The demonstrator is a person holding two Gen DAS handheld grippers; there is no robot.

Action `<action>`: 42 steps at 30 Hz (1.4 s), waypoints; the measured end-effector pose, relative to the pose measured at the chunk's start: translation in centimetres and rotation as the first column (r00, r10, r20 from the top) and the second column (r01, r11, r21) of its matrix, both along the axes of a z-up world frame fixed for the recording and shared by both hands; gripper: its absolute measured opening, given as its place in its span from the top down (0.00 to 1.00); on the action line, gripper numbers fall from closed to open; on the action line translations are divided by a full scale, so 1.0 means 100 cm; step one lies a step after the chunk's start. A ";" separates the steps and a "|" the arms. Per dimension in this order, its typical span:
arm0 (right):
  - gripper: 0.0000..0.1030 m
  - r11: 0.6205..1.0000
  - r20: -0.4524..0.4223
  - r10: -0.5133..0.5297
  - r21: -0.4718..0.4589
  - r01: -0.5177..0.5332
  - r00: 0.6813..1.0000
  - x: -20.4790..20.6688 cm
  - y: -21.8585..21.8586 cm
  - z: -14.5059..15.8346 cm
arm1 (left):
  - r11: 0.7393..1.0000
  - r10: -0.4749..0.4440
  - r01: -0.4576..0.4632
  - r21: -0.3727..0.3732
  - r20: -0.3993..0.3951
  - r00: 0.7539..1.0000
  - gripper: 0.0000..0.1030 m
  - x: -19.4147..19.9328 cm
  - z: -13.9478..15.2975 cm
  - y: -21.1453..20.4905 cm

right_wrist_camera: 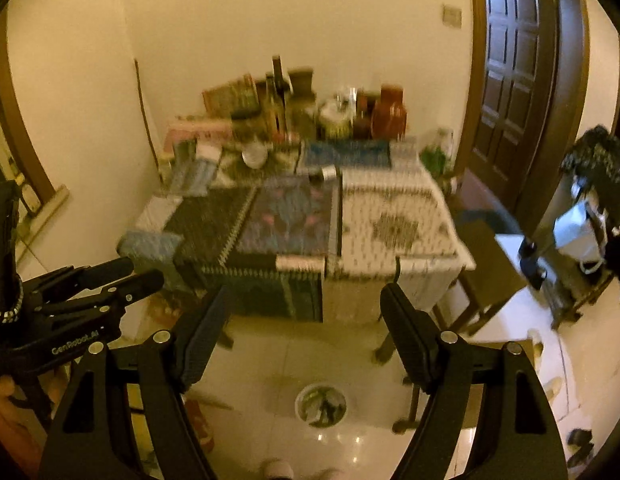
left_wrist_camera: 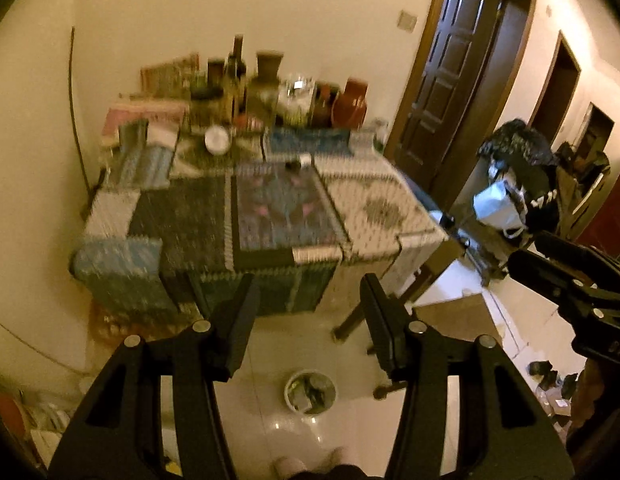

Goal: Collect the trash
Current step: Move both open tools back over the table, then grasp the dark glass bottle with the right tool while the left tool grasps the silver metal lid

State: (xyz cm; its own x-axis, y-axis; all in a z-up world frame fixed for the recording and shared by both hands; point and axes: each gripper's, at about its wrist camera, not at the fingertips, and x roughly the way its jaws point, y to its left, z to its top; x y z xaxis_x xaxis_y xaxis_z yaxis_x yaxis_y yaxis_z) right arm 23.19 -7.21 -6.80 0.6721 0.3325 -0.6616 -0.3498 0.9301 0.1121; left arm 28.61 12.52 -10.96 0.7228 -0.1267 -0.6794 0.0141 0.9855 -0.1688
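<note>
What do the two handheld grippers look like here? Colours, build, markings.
Both the left gripper and right gripper are matte black, with flat rectangular fingers on angular cut-out linkage arms and silver round pivot pins. White "GenRobot.AI" lettering marks the left gripper's body in the right wrist view. No cables visible.

We read one clear mark: "GenRobot.AI" in pale letters on the body of the left hand-held gripper (right_wrist_camera: 144, 276), seen in right wrist view. In left wrist view the right hand-held gripper (left_wrist_camera: 525, 246) shows partial letters, approx. "DA", rest cut off. Labels on the surface are too blurred to read.
</note>
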 end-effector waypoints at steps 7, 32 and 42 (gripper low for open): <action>0.11 0.999 0.126 -0.047 -0.021 0.050 0.991 -0.013 0.002 0.028 | 0.999 -0.012 0.007 0.046 0.100 0.995 0.35 -0.009 0.033 0.005; 0.09 0.996 0.086 0.087 0.016 -0.088 0.993 0.158 -0.053 0.032 | 0.975 0.214 -0.219 0.024 0.139 0.967 0.14 0.156 0.048 -0.039; 0.09 0.985 0.010 0.164 0.050 -0.164 0.986 0.238 -0.063 0.016 | 0.946 0.322 -0.323 0.006 0.082 0.943 0.14 0.219 0.034 -0.042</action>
State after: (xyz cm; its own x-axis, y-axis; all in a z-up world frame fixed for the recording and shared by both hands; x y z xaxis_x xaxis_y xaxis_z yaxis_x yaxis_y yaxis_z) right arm 46.97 -13.48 -5.22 0.6095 0.4714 -0.6373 -0.4978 0.8533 0.1551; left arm 50.46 8.36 -7.57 0.7743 0.1347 -0.6183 -0.2925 0.9426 -0.1610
